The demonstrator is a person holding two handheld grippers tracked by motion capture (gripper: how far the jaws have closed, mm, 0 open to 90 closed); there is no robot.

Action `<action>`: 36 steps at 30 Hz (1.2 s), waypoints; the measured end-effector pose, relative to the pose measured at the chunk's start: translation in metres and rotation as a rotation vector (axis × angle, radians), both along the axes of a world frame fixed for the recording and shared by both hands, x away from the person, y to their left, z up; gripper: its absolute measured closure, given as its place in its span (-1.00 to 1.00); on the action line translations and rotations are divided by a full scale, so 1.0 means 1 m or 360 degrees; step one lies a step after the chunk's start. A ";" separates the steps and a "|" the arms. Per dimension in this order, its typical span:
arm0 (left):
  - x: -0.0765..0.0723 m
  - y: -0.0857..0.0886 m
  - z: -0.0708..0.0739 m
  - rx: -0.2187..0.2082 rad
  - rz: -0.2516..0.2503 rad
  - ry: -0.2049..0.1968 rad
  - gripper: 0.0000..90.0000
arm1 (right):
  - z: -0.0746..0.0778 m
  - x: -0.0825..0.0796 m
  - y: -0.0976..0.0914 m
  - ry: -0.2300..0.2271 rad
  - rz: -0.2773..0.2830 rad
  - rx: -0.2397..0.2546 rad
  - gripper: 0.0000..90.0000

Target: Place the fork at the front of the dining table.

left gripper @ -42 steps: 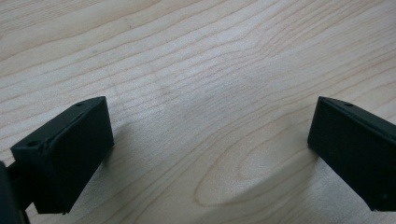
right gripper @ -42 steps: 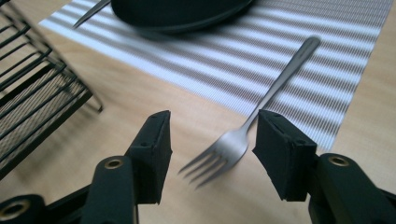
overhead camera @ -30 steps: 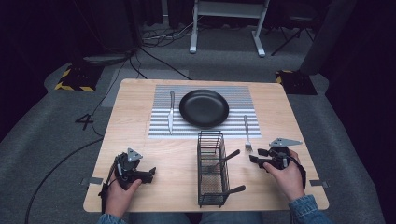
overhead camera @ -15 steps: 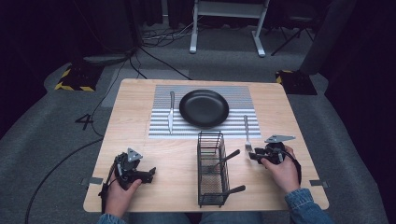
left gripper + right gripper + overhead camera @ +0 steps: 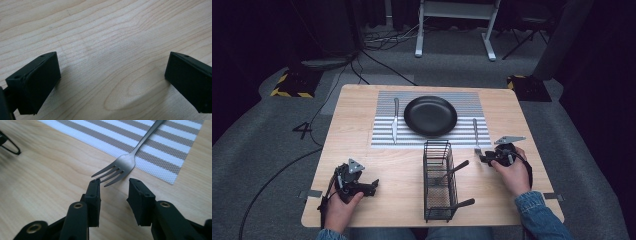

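Observation:
A black plate (image 5: 430, 116) sits on a striped placemat (image 5: 384, 139) at the table's far middle, a knife (image 5: 395, 120) to its left and a fork (image 5: 475, 135) to its right. In the right gripper view the fork (image 5: 125, 163) lies half off the placemat (image 5: 160, 167), tines toward me. My right gripper (image 5: 485, 158) (image 5: 113, 192) is open, its jaw tips just short of the tines. My left gripper (image 5: 371, 187) rests on bare wood at the front left, open wide with nothing between its fingers (image 5: 35, 82).
A black wire basket (image 5: 438, 181) stands at the front middle of the wooden table (image 5: 362, 100), holding black-handled utensils (image 5: 453, 171) that stick out to the right. Cables and stand legs lie on the grey floor beyond the far edge.
My right gripper has moved forward and left, up to the fork's tines. The left gripper has stayed where it was.

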State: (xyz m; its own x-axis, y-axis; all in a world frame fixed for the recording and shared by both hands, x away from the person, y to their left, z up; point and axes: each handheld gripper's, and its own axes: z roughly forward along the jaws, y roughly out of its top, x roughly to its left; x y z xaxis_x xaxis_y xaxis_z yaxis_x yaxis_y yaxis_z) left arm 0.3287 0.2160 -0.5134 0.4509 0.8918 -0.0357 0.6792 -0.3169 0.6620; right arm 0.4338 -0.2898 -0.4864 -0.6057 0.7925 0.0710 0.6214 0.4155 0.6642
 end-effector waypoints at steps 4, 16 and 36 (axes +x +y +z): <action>0.000 0.000 0.000 0.0000 0.0000 0.0000 -0.99 | 0.002 0.012 -0.004 -0.0018 -0.0045 -0.0008 0.39; 0.000 0.000 0.000 0.0000 -0.0002 0.0001 -1.00 | 0.002 0.051 -0.005 -0.0039 -0.0122 0.0004 0.38; 0.000 0.000 0.000 -0.0001 -0.0004 0.0001 -1.00 | 0.043 0.063 0.004 -0.0142 -0.0125 0.0112 -0.02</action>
State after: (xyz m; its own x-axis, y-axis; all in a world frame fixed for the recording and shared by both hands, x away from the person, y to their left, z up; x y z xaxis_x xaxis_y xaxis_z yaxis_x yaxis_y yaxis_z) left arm 0.3290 0.2161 -0.5134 0.4534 0.8906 -0.0363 0.6787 -0.3186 0.6617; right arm 0.4968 -0.2856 -0.4437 -0.5482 0.8328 0.0767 0.5873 0.3180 0.7443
